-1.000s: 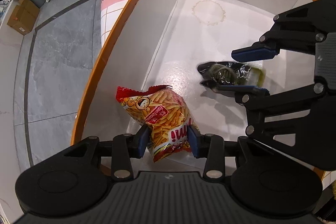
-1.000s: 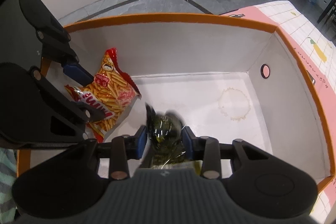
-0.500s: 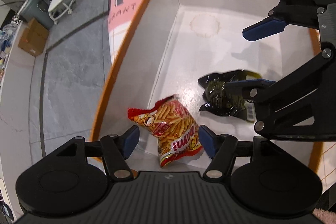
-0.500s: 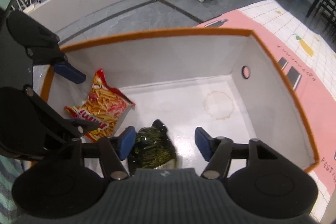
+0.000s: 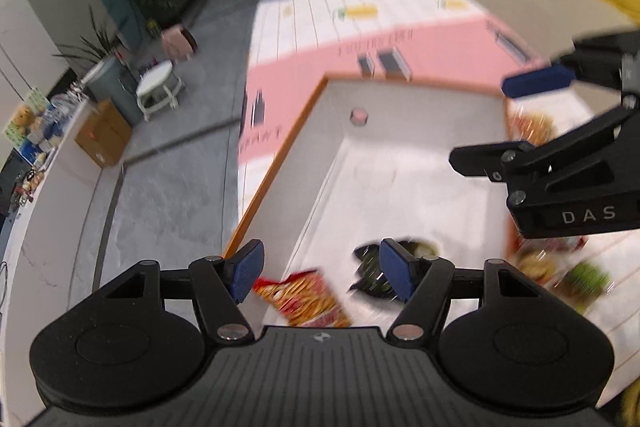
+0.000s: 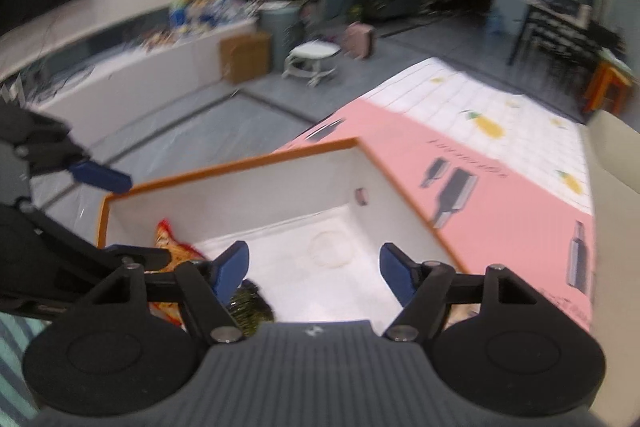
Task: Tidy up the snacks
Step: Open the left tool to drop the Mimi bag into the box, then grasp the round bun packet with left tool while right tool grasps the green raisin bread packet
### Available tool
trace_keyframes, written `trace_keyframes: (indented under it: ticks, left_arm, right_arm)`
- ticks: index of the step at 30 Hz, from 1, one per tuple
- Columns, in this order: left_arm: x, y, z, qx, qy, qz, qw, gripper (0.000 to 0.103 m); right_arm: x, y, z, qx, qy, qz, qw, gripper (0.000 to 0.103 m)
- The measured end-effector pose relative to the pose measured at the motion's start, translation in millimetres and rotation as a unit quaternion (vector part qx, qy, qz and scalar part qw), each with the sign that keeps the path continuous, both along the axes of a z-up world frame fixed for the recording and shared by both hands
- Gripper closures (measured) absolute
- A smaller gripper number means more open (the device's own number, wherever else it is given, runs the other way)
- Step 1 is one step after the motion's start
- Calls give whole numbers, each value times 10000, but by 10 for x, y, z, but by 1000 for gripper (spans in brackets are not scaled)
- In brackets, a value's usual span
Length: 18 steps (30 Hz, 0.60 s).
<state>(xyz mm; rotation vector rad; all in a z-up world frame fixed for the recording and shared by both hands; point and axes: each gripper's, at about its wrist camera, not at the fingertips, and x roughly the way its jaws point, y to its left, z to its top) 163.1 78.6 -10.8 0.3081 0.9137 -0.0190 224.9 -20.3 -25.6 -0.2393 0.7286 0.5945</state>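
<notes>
Both claws hang above the white box with the orange rim (image 5: 276, 163), and neither has anything in it. The left claw (image 5: 322, 275) stands spread wide, its blue pads (image 5: 248, 269) well apart with only air between them. Below it, on the box floor, lies the red-and-orange bag of stick snacks (image 5: 308, 301), just under the gap and nearer its left pad. The dark green packet (image 5: 370, 273) lies beside that bag, half hidden behind the left claw's right pad.

The right claw (image 6: 314, 269) is opening wider at this moment, and nothing sits between its pads either. From its side the dark green packet (image 6: 250, 303) shows low down, just behind and below its left pad, and the stick snack bag (image 6: 170, 251) is further to its left, against the box wall (image 6: 240, 203). A faint round ring mark on the box floor sits straight ahead of this claw, between its pads.

Each claw shows in the other's view: the right claw (image 5: 532, 119) up at the far right of the left one, the left claw (image 6: 100, 215) at the far left of the right one, both with jaws apart.

The box rests on a desk covered in a pink and white cloth (image 6: 500, 195). To the right of the box, beyond the left claw's right side, more snack packets (image 5: 560, 275) lie blurred on the desk; I cannot tell what they are
</notes>
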Motion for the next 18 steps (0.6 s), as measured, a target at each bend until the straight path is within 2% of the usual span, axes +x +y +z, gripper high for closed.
trace_keyframes:
  ticks: [4, 9, 13, 18]
  left_arm:
    - [-183, -197, 152, -421, -427, -57, 9982, 25]
    - [-385, -452, 212, -912, -756, -76, 9929, 25]
    - [-509, -627, 160, -1365, -839, -164, 9870, 25]
    - [-595, -834, 15, -1656, -779, -279, 9827, 25]
  right_arm:
    - [-218, -353, 116, 236, -233, -491, 9982, 30]
    - [-512, -777, 149, 333, -380, -1134, 9923, 29]
    - [-748, -1081, 128, 274, -428, -1478, 9877, 29]
    - [-1012, -1425, 68, 198, -423, -1864, 9814, 28]
